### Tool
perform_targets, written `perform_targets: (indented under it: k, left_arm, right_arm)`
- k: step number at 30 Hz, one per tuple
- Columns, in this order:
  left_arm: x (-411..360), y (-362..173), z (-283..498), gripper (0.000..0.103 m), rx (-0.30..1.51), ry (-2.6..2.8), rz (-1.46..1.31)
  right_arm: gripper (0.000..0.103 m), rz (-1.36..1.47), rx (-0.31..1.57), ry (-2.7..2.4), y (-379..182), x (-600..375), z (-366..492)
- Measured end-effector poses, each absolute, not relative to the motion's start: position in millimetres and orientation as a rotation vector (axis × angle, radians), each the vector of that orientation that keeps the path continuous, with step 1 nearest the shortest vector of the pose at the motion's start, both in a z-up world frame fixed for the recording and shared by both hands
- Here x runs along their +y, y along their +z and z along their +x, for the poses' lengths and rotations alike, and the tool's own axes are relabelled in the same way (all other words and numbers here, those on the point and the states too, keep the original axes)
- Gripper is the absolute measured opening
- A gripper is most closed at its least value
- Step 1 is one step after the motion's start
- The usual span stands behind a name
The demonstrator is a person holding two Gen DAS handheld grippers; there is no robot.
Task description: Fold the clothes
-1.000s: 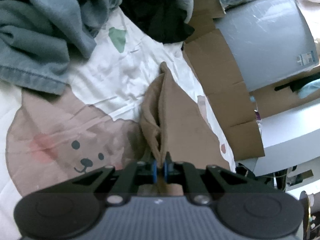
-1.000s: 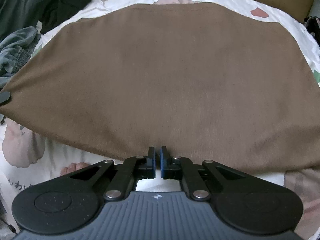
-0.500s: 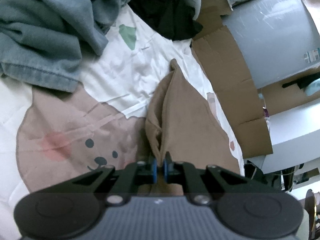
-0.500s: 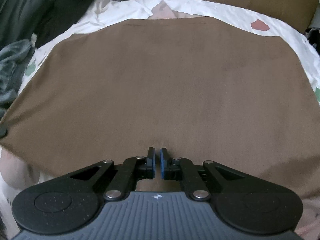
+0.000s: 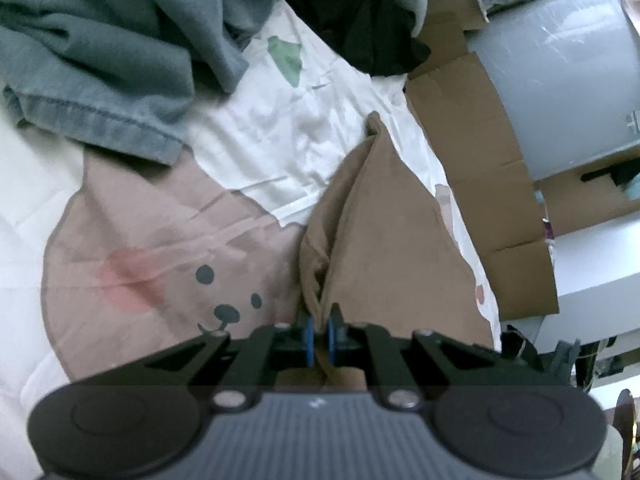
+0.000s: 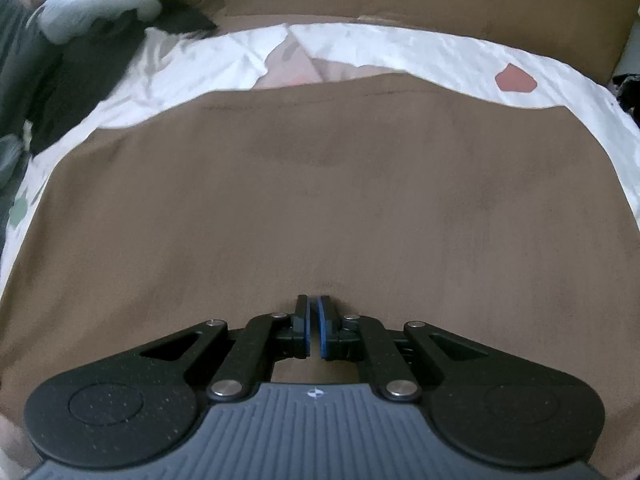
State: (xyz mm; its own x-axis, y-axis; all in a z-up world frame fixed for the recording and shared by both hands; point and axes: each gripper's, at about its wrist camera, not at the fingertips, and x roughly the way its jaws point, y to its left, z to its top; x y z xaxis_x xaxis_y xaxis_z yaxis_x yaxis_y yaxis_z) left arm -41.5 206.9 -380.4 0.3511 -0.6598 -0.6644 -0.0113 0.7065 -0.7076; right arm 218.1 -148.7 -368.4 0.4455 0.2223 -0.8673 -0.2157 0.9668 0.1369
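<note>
One brown suede-like garment [image 6: 320, 200] lies spread flat on the white bear-print bedsheet [image 5: 280, 128]. Left gripper [image 5: 319, 334] is clenched on its bunched edge; right gripper [image 6: 314, 330] is pinched shut over the cloth, probably grabbing nothing. Keep the lifted edge taut. Sleeves and far corners are hidden.

The brown cloth [image 6: 320, 208] runs off both sides and the bottom of the right wrist view, so its full outline stays unknown. On the left view, its near end vanishes behind the left tongs [image 5: 319, 334]. The grey garment pile [image 5: 104, 40] is cropped at the top edge (soft blur there too).
</note>
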Motion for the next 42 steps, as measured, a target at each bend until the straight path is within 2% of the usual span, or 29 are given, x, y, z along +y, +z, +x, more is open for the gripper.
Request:
perform_targets:
  k: [34,35,36,38,42]
  left_arm:
    - [209.9,-394.4,-38.5,0.007,1.186,-0.444,-0.738]
    - [208.8,-392.0,-37.7,0.007,1.188,-0.445,-0.733]
    - [207.7,-389.7,-36.9,0.007,1.19,-0.446,-0.727]
    - [204.6,-384.4,-35.0,0.007,1.183,-0.458,-0.715]
    - [199.3,-374.2,-33.1,0.007,1.165,-0.484,-0.712]
  right_arm:
    - [0.011,0.054,0.973,0.246,-369.6,-123.0,371.8]
    - [0.016,0.057,0.966,0.25,-365.2,-124.0,368.8]
    - [0.029,0.06,0.958,0.253,-360.8,-124.9,365.7]
    - [0.043,0.066,0.944,0.262,-352.0,-126.7,359.3]
    - [0.043,0.044,0.941,0.303,-333.6,-130.0,328.5]
